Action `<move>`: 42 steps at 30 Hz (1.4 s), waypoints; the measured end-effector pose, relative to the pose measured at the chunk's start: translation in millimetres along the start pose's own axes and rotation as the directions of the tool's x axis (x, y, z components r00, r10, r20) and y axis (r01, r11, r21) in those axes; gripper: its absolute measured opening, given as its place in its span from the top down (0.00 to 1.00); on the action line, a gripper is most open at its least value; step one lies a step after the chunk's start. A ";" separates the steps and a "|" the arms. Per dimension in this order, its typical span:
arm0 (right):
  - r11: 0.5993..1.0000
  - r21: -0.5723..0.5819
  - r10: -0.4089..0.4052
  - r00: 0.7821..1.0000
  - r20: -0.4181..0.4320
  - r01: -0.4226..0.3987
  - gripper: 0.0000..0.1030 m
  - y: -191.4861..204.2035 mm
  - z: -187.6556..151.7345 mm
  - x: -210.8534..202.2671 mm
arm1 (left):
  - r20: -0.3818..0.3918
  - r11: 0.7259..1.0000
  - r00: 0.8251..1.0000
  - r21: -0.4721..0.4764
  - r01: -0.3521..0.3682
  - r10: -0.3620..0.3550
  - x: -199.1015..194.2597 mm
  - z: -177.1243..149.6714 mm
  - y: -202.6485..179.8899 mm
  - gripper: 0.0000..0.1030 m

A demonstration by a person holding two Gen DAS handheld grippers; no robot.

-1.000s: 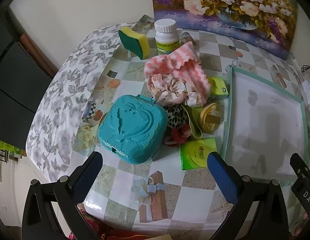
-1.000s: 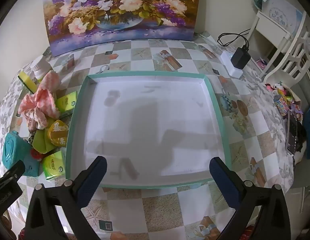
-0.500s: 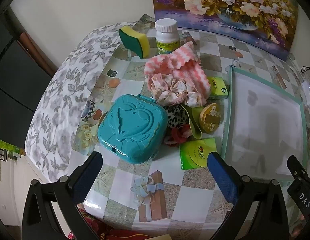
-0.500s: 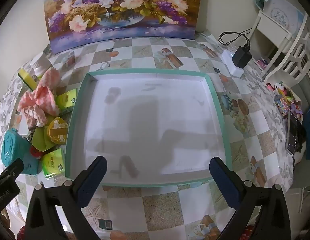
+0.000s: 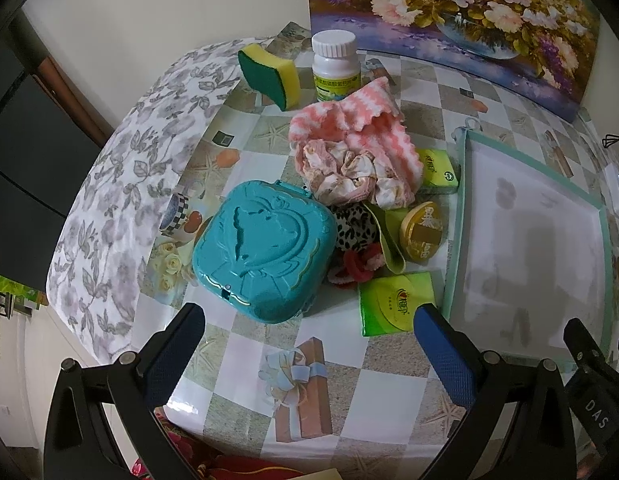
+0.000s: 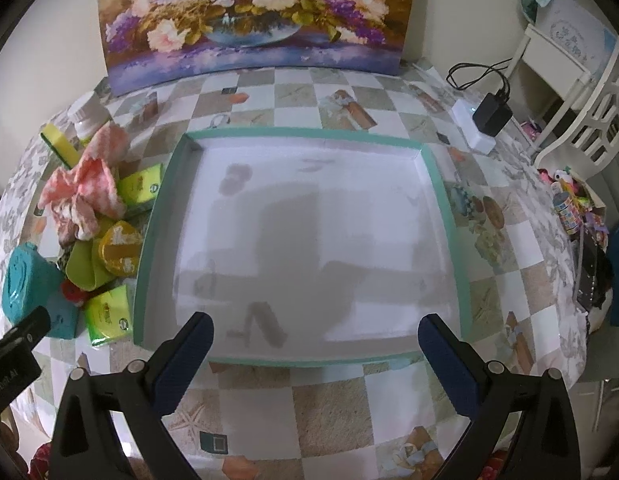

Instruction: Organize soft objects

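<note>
Pink striped cloth [image 5: 361, 128] crumpled over floral scrunchie [image 5: 349, 176]; yellow-green sponge [image 5: 269, 74] tilted behind.

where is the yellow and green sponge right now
In the left wrist view the sponge stands on edge at the far left of the pile, just left of the white pill bottle and behind the pink striped cloth.

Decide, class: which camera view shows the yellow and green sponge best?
The left wrist view. There the sponge stands whole and close, with both its yellow foam and green scouring side plain, beside the white bottle. The right wrist view catches the sponge only small at the left edge, partly hidden behind the pink cloth.
</note>
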State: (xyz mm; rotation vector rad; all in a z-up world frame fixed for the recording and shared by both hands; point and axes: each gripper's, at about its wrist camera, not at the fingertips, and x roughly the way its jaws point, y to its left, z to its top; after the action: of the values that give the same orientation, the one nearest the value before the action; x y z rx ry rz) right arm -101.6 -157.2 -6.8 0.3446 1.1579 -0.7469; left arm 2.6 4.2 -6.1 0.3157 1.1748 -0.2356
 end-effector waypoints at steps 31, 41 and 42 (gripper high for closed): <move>0.999 -0.036 0.002 1.000 0.014 -0.001 0.00 7.2 0.2 -3.6 | -0.001 1.000 1.000 0.010 0.004 -0.004 -0.6 0.2 -1.7 0.00; 0.999 -0.038 0.004 1.000 0.012 -0.004 0.00 7.1 0.3 -3.5 | -0.001 1.000 1.000 0.011 0.004 -0.004 -0.5 -0.1 -2.0 0.00; 0.999 -0.038 0.004 1.000 0.012 -0.003 0.00 6.9 0.2 -3.6 | -0.001 1.000 1.000 0.011 0.004 -0.004 -0.5 -0.2 -2.0 0.00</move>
State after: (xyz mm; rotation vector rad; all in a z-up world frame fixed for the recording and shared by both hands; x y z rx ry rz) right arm -97.4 -151.1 -4.3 0.3096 1.1582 -0.7217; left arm 1.5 2.4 -6.0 0.3228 1.1756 -0.2458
